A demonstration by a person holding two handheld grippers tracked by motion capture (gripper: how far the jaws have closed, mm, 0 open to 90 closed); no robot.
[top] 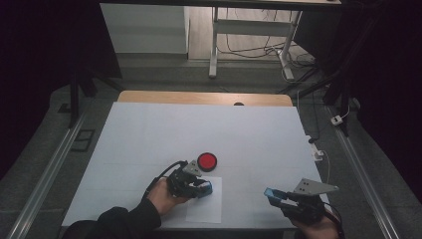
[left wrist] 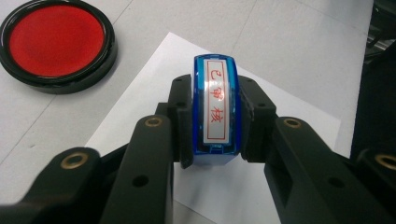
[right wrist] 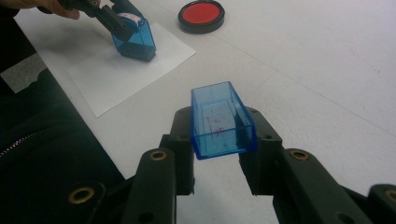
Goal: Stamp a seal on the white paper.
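Observation:
My left gripper is shut on a blue stamp with a white label of red characters on its top. The stamp stands pressed down on a white sheet of paper. A round red ink pad in a black case lies just beyond the sheet. My right gripper is shut on the stamp's clear blue cap, held above the table at the near right with its hollow side showing.
The white-covered table has a wooden strip along its far edge. A dark sleeve lies at the near left. On the floor beyond stand a desk frame and loose cables.

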